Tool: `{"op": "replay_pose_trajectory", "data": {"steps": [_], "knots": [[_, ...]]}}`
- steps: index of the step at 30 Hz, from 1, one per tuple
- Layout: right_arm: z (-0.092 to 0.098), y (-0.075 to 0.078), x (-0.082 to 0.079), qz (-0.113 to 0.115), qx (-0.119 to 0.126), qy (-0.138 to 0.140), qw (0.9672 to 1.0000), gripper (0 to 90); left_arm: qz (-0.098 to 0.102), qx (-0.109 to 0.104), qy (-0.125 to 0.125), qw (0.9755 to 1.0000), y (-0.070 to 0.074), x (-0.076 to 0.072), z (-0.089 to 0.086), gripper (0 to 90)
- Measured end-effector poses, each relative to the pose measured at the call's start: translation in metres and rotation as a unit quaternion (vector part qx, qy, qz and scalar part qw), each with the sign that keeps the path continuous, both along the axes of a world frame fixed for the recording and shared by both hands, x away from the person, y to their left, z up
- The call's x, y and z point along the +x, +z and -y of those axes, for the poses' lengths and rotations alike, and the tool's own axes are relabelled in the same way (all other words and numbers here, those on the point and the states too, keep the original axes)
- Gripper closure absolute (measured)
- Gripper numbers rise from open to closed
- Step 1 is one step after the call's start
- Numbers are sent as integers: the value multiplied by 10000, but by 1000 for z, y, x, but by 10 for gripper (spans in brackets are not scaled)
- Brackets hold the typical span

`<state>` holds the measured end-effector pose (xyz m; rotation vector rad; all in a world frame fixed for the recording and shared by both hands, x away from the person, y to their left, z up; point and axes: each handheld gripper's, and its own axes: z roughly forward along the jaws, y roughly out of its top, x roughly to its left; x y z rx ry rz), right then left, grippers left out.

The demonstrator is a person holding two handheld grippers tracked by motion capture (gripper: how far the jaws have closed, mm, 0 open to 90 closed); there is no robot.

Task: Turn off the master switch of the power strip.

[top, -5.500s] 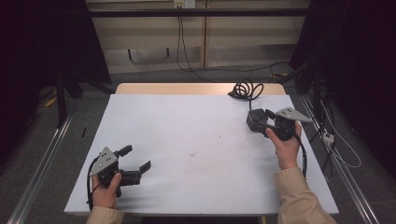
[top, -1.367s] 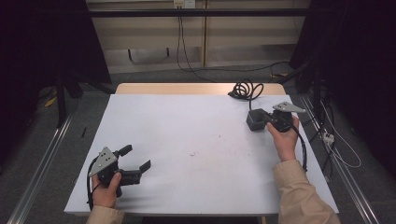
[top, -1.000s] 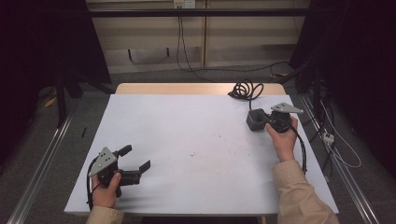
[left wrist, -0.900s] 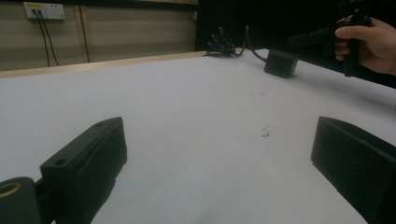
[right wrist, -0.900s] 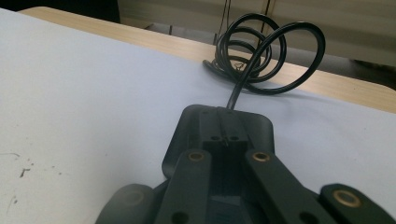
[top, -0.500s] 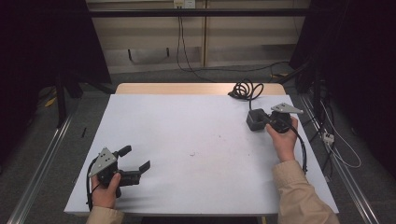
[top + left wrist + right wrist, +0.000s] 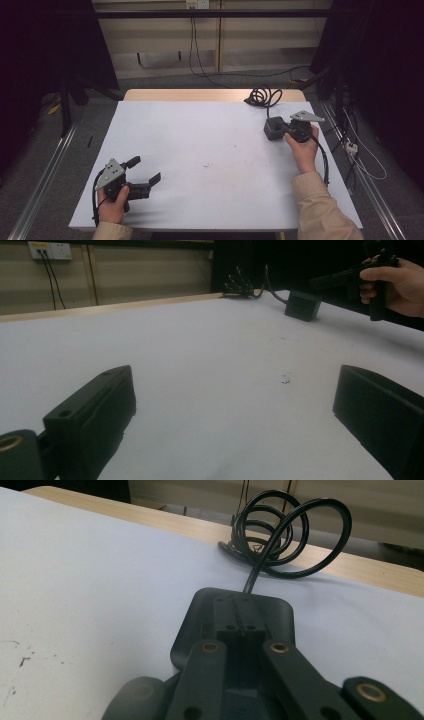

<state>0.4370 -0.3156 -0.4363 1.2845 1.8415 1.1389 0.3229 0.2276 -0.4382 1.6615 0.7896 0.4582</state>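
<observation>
While the right gripper (image 7: 281, 129) hangs low over the far right part of the white table top (image 7: 210, 150), its two black jaws are brought together, tips meeting above the dark grey, rounded-corner plastic power adapter block (image 7: 235, 617); in the right gripper view they sit over the block's top face rather than around its sides, so I cannot tell whether they press on it, and nothing looks pinched between them. The block lies flat near the table's far right edge, with its black cord running back to a loose coil of black cable (image 7: 282, 532) resting on the bare wooden strip at the table's far edge. The left gripper (image 7: 145, 176) rests at the near left corner, well apart from the block, jaws spread wide and empty. I judge the step in hand to be the approach to the adapter, with no grasp yet made. The next move probably calls for opening the right jaws, lowering them astride the block's sides, and closing firmly, minding the stiff cord's pull.
</observation>
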Motion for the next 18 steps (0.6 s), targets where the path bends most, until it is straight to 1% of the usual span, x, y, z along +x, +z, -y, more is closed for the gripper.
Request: {"op": "replay_pose_trajectory", "data": {"steps": [3,7,11,13,16,18], "knots": [[-1,0,0,1,-61,-3,10000,900,10,8,2,10000,0,0,0,32],[0,0,0,-18,15,-15,10000,900,11,13,3,10000,0,0,0,32],[-1,0,0,4,-84,-3,10000,900,-3,10,-5,10000,0,0,1,32],[0,0,0,-28,-16,-15,10000,900,11,16,-19,10000,0,0,1,32],[0,1,0,-46,-16,-17,10000,900,16,19,-22,10000,0,-1,1,32],[-1,1,0,-12,-97,-12,10000,900,19,21,-19,10000,0,-1,1,32]]}}
